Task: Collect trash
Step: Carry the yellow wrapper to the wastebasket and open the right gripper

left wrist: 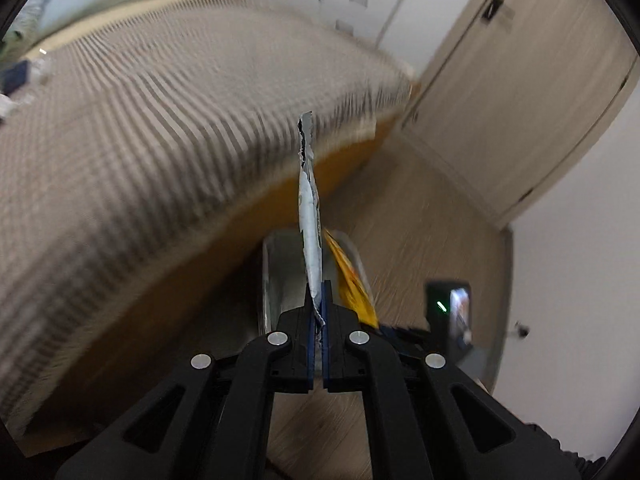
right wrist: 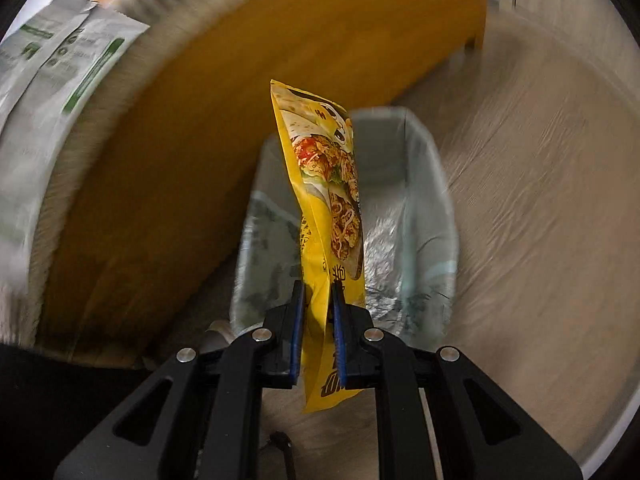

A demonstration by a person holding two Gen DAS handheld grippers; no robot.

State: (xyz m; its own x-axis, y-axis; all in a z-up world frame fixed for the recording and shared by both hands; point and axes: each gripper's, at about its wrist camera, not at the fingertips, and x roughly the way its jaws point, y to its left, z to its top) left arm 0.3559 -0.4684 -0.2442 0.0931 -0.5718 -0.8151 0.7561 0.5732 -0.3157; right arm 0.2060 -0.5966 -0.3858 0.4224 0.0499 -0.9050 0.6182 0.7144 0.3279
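Note:
My left gripper [left wrist: 319, 300] is shut on a thin white torn wrapper [left wrist: 310, 220], seen edge-on and standing up from the jaws. The same white and green wrapper [right wrist: 60, 68] shows at the upper left of the right wrist view. My right gripper [right wrist: 319, 300] is shut on a yellow noodle snack packet [right wrist: 326, 200], held upright above a bin lined with a pale plastic bag [right wrist: 424, 208]. The bin [left wrist: 280, 272] and the yellow packet [left wrist: 352, 284] also show in the left wrist view, just beyond the left gripper.
A bed with a striped grey cover [left wrist: 160, 120] and an orange wooden frame [right wrist: 180, 140] stands left of the bin. Wood-look floor [right wrist: 540, 200] lies to the right. A wooden door [left wrist: 520, 100] is at the back right. A small dark device with a green light [left wrist: 444, 304] is near the right gripper.

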